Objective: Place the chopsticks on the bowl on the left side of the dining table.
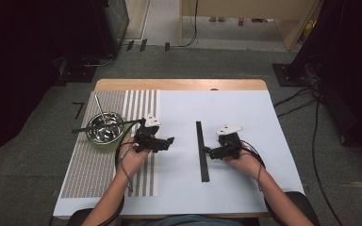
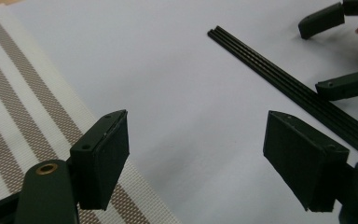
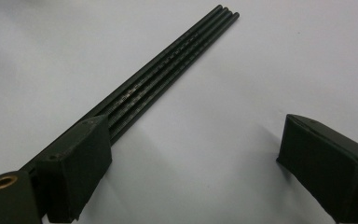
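**Two open grippers held beside a bundle of black rods**

A table [image 1: 245, 193] covered with a white sheet is seen from above, with a striped mat [image 1: 99, 174] laid along its left part. On the mat a metal bowl [image 1: 104, 128] is placed, green at its lower edge; a thin metal rod [image 1: 100, 109] is leaned in it, and a dark bar [image 1: 106, 125] is laid across its rim, though what that bar is cannot be made out.

Near the middle of the sheet a bundle of thin black rods [image 1: 201, 150] is laid flat, running away from the person. In the right gripper view four rods can be counted at the far end [image 3: 177, 56]; the near end is hidden behind the jaw on the left of that view.

The left gripper [image 1: 162, 142] is held at the inner edge of the mat, pointing toward the rods. Its jaws are spread wide, with only white sheet and mat edge seen between them in its own view [image 2: 196, 158]; nothing is gripped. The left hand [image 1: 133, 160] is partly covered by the gripper body.

The right gripper [image 1: 209, 151] is held just right of the rods, its tips pointing at them. Its jaws are likewise parted and empty [image 3: 193, 165], the rods lying outside the gap. Whether a jaw tip touches the bundle cannot be told. The right hand [image 1: 245, 162] is largely hidden behind the tool.
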{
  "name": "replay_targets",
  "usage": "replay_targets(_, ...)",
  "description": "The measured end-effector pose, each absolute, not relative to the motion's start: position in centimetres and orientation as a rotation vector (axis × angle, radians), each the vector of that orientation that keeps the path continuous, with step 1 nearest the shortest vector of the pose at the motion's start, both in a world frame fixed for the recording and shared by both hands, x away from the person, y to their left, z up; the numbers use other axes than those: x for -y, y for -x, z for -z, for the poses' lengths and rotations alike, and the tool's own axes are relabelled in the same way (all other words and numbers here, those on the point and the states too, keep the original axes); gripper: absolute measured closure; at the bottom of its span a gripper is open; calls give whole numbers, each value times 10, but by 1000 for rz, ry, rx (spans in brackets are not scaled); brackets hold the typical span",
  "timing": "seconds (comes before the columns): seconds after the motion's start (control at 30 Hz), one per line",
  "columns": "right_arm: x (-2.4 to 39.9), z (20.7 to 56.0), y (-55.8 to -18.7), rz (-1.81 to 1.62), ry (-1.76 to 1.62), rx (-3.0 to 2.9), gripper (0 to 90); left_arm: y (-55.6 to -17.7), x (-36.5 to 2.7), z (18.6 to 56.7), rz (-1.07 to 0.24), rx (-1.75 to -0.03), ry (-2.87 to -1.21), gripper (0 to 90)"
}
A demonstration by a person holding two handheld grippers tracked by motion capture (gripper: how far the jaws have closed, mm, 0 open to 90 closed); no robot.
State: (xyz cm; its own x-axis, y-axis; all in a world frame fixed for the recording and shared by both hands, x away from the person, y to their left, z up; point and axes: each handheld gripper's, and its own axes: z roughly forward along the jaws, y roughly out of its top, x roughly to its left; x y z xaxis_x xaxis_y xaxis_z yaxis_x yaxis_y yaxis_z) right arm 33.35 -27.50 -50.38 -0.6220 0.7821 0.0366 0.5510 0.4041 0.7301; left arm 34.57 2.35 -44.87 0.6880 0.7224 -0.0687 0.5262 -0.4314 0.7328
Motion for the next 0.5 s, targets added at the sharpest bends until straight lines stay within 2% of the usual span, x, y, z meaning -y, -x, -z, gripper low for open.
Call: replay_targets(0.5,275,504,-333,-1049,-1163,-2354,88,-349,-4,476,-320,-912,-2186,216)
